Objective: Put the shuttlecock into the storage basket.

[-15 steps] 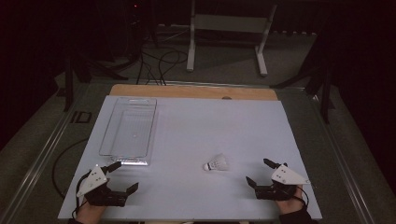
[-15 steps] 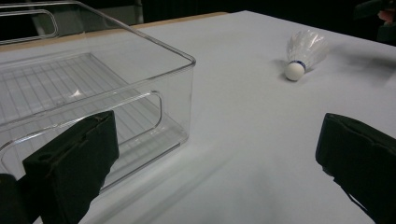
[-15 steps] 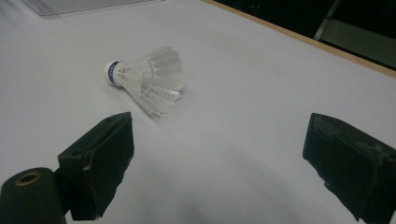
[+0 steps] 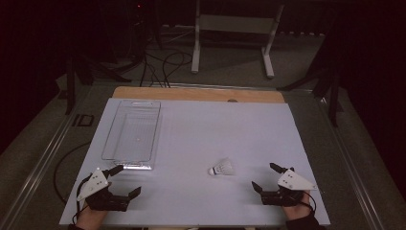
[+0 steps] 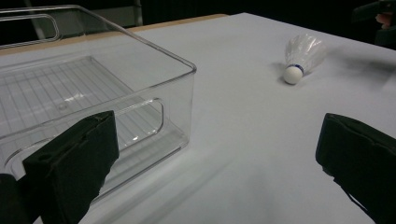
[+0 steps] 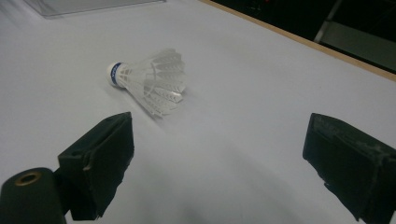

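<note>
white table (image 4: pixel 201 139), shuttlecock (image 4: pixel 221 167) blue-banded, unlettered.

Middle of table (image 4: pixel 206 129): bare white surface, free passage from side to side.
Far left: clear plastic bin (image 4: pixel 131 135) stands with upright walls, blocking low passes there.
Left gripper (image 4: pixel 125 181): just beside the bin's near end wall; open table to its right.
Near centre: shuttlecock (image 4: pixel 222 167) lies on its side, the one low obstacle between the two grippers.
Right gripper (image 4: pixel 266 177): a clear gap of bare table separates it from the shuttlecock.
Far right: surface free up to the table edge.
</note>
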Demonstrator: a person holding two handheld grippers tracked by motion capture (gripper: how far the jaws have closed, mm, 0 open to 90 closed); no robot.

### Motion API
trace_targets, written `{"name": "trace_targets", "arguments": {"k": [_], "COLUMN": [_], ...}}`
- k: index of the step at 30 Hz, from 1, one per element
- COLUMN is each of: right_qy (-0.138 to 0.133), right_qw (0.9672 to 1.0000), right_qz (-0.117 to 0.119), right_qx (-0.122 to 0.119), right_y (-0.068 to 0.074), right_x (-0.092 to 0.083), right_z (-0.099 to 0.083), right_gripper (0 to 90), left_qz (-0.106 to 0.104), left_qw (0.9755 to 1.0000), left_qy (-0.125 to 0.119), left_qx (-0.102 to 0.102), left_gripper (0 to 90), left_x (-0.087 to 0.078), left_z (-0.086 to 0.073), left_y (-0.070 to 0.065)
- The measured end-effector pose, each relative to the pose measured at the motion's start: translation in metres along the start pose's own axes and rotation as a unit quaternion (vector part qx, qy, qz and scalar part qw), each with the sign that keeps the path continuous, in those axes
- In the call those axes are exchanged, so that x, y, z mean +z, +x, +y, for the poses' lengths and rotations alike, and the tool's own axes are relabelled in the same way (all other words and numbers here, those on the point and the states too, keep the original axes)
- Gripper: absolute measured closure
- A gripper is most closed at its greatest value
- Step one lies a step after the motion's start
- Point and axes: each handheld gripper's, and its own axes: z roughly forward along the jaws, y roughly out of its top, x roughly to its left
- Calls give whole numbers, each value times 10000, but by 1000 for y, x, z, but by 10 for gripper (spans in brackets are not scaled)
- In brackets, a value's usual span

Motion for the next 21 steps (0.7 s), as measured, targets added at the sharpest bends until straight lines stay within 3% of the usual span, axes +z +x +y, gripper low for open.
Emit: {"name": "trace_targets", "arguments": {"k": [8, 13, 15, 17, 21], "right_qy": [-2, -9, -13, -14, -11], "right_qw": [10000, 10000, 10000, 10000, 10000], "right_qz": [-19, 0, -4, 6, 10], "right_qx": [-60, -79, -76, -77, -93], "right_y": [2, 2, 2, 3, 3], "right_x": [0, 0, 0, 0, 0], "right_z": [1, 1, 2, 2, 2], "right_gripper": [87, 87, 87, 87, 87], "left_qz": [-132, -273, -273, -323, -435], "left_qw": [9996, 9991, 9991, 9984, 9976], "left_qy": [233, 292, 292, 357, 475], "left_qx": [104, 139, 139, 281, 254], "left_gripper": [4, 4, 4, 3, 3], "left_x": [-2, -10, -10, -14, -14], "left_z": [13, 34, 34, 50, 62], "left_y": [0, 2, 2, 2, 1]}}
